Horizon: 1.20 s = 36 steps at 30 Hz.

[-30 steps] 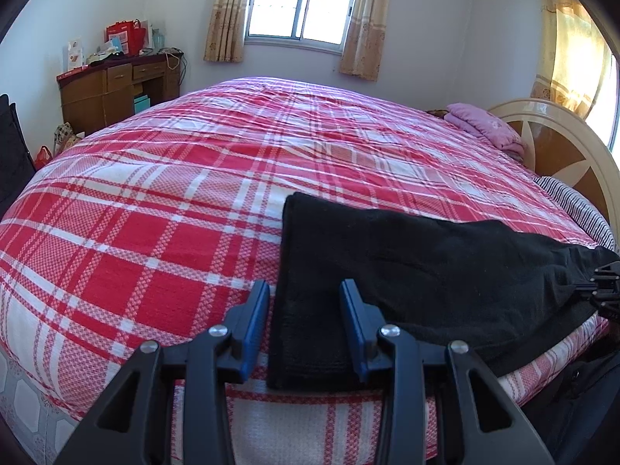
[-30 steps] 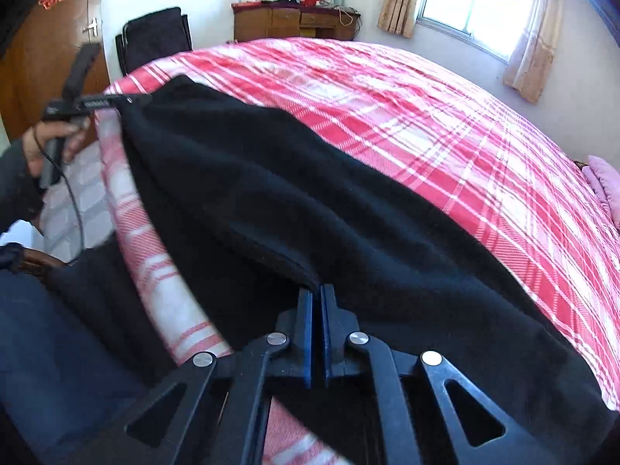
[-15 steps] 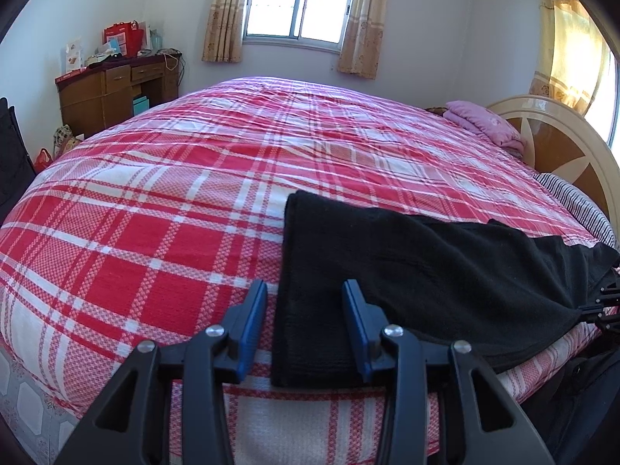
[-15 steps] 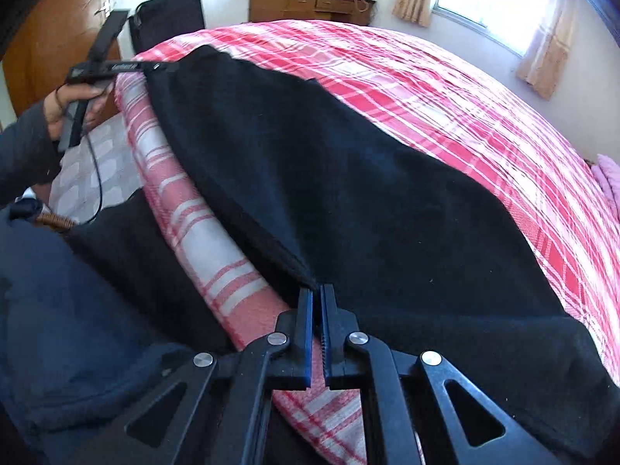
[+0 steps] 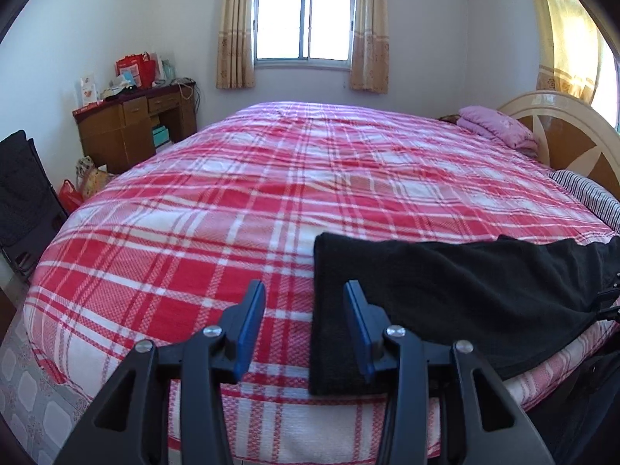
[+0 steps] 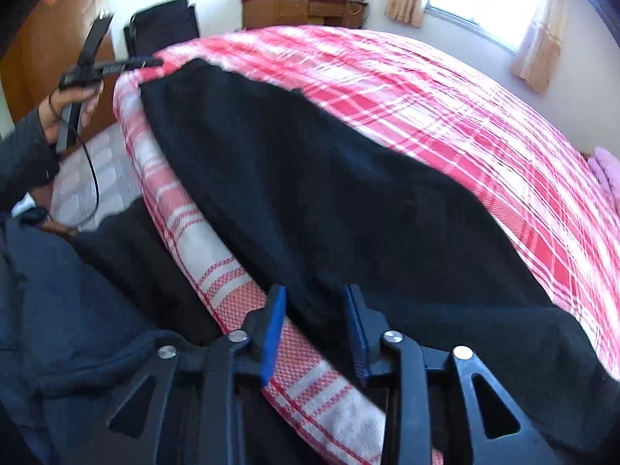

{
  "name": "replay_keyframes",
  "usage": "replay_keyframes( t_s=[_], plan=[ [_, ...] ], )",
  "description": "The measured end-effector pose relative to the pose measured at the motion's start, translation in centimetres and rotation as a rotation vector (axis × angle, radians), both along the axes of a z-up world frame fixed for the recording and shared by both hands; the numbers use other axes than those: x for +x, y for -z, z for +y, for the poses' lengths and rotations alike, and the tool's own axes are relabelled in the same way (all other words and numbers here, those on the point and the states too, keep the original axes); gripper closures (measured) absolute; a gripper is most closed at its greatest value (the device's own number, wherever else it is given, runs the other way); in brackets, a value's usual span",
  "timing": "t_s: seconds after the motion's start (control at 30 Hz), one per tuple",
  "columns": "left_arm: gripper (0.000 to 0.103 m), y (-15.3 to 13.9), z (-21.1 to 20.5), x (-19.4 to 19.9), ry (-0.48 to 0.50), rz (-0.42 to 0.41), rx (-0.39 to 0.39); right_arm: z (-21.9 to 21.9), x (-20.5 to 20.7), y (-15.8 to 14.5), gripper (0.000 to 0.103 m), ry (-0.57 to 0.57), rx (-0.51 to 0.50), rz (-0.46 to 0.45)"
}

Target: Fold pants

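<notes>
The black pants (image 5: 457, 294) lie flat along the near edge of the bed (image 5: 271, 178), their long axis running sideways across the left wrist view, parallel to that edge. One squared-off end sits just ahead of the left gripper (image 5: 306, 325); the other end runs off toward the right border of that view. In the right wrist view the same pants (image 6: 329, 201) stretch from the right gripper (image 6: 316, 329) up and away toward the far corner of the mattress.

The left gripper's fingers stand well apart, holding nothing; the right-hand finger overlaps the end of the pants in the picture, while the left-hand one is over bare bedspread. The right gripper's fingers are also apart, with the near hem of the pants lying between them but not pinched.

The fabric is plain, matte and dark, so seams, waistband and the split between legs cannot be made out, and which end is the waist is unclear. The far right end of the pants is cut off at the left view's border. The right view is blurred toward its upper half. Along the bed's near side the pants hang slightly over the red and white checked bedspread (image 6: 465, 108).
</notes>
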State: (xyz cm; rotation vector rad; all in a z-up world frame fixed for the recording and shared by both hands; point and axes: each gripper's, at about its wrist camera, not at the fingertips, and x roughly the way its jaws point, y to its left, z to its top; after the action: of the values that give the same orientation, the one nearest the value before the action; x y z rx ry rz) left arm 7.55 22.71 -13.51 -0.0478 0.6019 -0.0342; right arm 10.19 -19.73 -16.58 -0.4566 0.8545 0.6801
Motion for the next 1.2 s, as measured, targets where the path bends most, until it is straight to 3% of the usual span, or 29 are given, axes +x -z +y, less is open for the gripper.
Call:
replay_keyframes(
  t_s=[0.1,0.23,0.37,0.5,0.63,0.73,0.87,1.0,1.1,1.2],
  plan=[
    [0.047,0.6,-1.6,0.6,0.036,0.023,0.027,-1.4,0.9,-0.2,0.067,0.066,0.029,0.014],
    [0.047,2.8,-3.4,1.6,0.052,0.101,0.065,-2.9,1.9,0.5,0.067,0.164,0.001,0.029],
    [0.047,0.7,-4.9,1.3,0.055,0.068,0.098,-5.9,1.4,-0.8,0.067,0.221,0.031,0.016],
    [0.047,-3.4,-8.1,0.6,0.104,-0.02,0.12,-10.5,1.1,-2.4,0.067,0.347,0.068,-0.014],
    [0.044,-6.5,-13.8,0.7,0.28,-0.063,0.11,-16.4,0.8,-4.1,0.067,0.53,0.152,-0.03],
    [0.044,-7.3,-19.4,1.3,0.455,-0.055,0.07,-20.8,0.4,-5.0,0.065,0.682,0.203,-0.044],
    [0.044,-6.5,-27.8,1.9,0.67,-0.014,0.064,-26.2,-0.4,-5.9,0.061,0.849,0.321,-0.036],
    [0.044,-3.9,-36.4,1.0,0.873,0.05,0.128,-30.0,-1.2,-6.4,0.058,0.944,0.398,-0.046],
    [0.044,-2.4,-39.1,0.0,0.935,0.098,0.155,-31.6,-1.5,-6.6,0.058,0.981,0.405,-0.06],
    [0.044,-0.9,-39.4,-0.1,0.951,0.171,0.103,-33.3,-1.6,-6.7,0.058,1.008,0.449,-0.063]
  ],
)
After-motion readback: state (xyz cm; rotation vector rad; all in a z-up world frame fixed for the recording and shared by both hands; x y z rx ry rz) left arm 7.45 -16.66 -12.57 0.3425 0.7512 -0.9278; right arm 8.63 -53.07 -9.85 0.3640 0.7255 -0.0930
